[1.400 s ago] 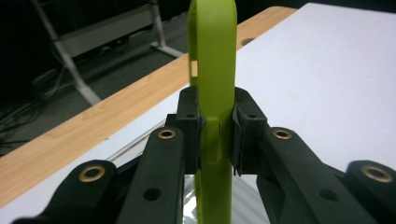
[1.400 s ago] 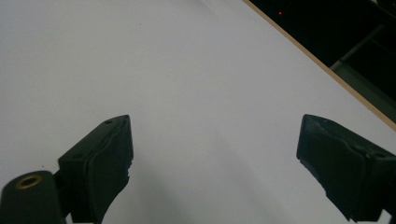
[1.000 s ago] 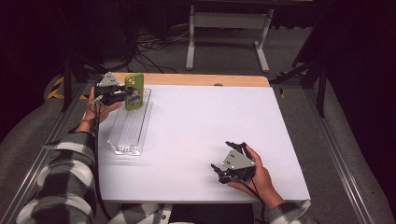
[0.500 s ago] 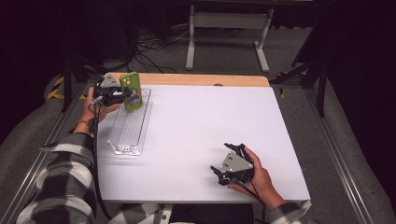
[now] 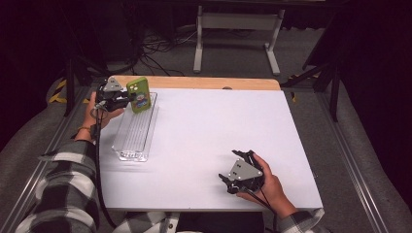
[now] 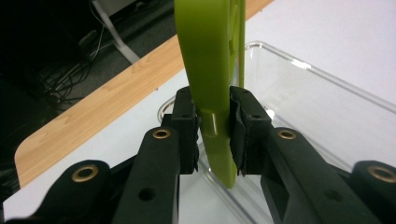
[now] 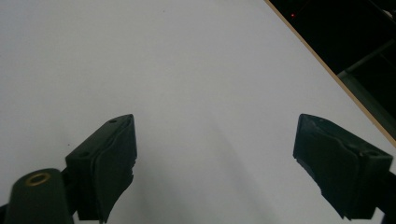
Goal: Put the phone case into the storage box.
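In the left gripper view the green phone case (image 6: 210, 70) is cut off by the top edge of the frame, so its upper part cannot be seen, and its face is turned edge-on and cannot be read. The printing on the case is too small to be made out in the high view, where the case (image 5: 138, 94) is seen at the upper left of the frame, held upright above the far end of the clear tray (image 5: 127, 145). The tray's walls are hard to trace against the white counter (image 5: 214, 126). Whether the case's lower tip touches the tray floor cannot be told.

The left gripper (image 6: 213, 128) is clamped on the lower part of the case, with both pads pressed against its flat sides; its jaws have just been closing, with the case between them. In the high view the left gripper (image 5: 127, 98) is held level by the left hand (image 5: 97, 109) at the upper left, pointed toward the right of the frame, the checked sleeve (image 5: 63, 189) coming in from the lower left.

The right gripper (image 5: 238, 167) is rested low over the counter at the lower right of the high view, gripped from behind by the right hand (image 5: 267, 187). In the right gripper view its jaws are spread wide apart over bare counter, the right gripper (image 7: 215, 149) holding nothing
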A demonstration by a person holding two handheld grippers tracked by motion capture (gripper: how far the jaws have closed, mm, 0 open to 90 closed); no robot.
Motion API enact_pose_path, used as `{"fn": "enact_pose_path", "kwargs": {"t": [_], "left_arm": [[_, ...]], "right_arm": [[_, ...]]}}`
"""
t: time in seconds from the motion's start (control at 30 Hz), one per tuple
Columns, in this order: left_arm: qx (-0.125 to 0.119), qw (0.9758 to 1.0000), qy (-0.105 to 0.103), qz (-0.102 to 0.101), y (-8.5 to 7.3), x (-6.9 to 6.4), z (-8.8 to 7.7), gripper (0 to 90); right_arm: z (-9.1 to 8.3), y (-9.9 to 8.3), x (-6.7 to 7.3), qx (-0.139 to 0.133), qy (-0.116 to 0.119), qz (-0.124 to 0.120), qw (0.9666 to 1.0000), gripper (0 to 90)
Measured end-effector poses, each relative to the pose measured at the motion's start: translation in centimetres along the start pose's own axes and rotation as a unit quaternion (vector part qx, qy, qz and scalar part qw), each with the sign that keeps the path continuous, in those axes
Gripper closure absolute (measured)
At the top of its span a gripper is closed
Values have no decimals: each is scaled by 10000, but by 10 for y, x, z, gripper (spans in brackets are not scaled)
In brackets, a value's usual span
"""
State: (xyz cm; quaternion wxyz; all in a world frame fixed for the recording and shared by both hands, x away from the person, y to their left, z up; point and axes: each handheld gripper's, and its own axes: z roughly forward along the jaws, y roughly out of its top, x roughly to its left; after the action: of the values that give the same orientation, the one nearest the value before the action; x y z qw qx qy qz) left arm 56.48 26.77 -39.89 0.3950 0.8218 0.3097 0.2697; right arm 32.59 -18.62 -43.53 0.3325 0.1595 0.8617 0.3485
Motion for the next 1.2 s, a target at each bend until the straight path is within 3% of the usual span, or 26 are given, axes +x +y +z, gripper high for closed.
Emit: {"fn": "enact_pose_path", "kwargs": {"t": [0.1, 0.2, 0.33, 0.37, 0.4, 0.43, 0.53, 0.87, 1.2], "left_arm": [[-108, 9998, -30, -161, 2, 1, 4, 726], [-116, 9994, 97, -302, 2, 3, 9, 683], [-58, 9984, 416, -368, 3, 2, 13, 630], [-58, 9984, 416, -368, 3, 2, 13, 647], [-64, 9974, 597, -387, 3, 2, 15, 647], [-70, 9970, 633, -446, 2, 2, 16, 703], [-62, 9969, 587, -511, 1, 1, 19, 658], [-43, 9967, 642, -486, 1, -5, 24, 684], [-228, 9965, 616, -519, 2, -7, 18, 687]], "right_arm": [[0, 0, -1, 15, 2, 23, 10000, 150], [0, -1, -1, 17, 13, 30, 10000, 150], [0, -1, -1, 9, 51, 54, 10000, 150], [0, -1, -1, 9, 51, 54, 10000, 150], [0, -1, -1, 5, 54, 57, 10000, 149], [0, -1, -1, 10, 55, 55, 10000, 149], [0, -1, -1, 18, 82, 48, 10000, 149], [0, 0, 0, 9, 78, 45, 10000, 150], [-2, 1, -1, -54, 44, 72, 9999, 151]]}}
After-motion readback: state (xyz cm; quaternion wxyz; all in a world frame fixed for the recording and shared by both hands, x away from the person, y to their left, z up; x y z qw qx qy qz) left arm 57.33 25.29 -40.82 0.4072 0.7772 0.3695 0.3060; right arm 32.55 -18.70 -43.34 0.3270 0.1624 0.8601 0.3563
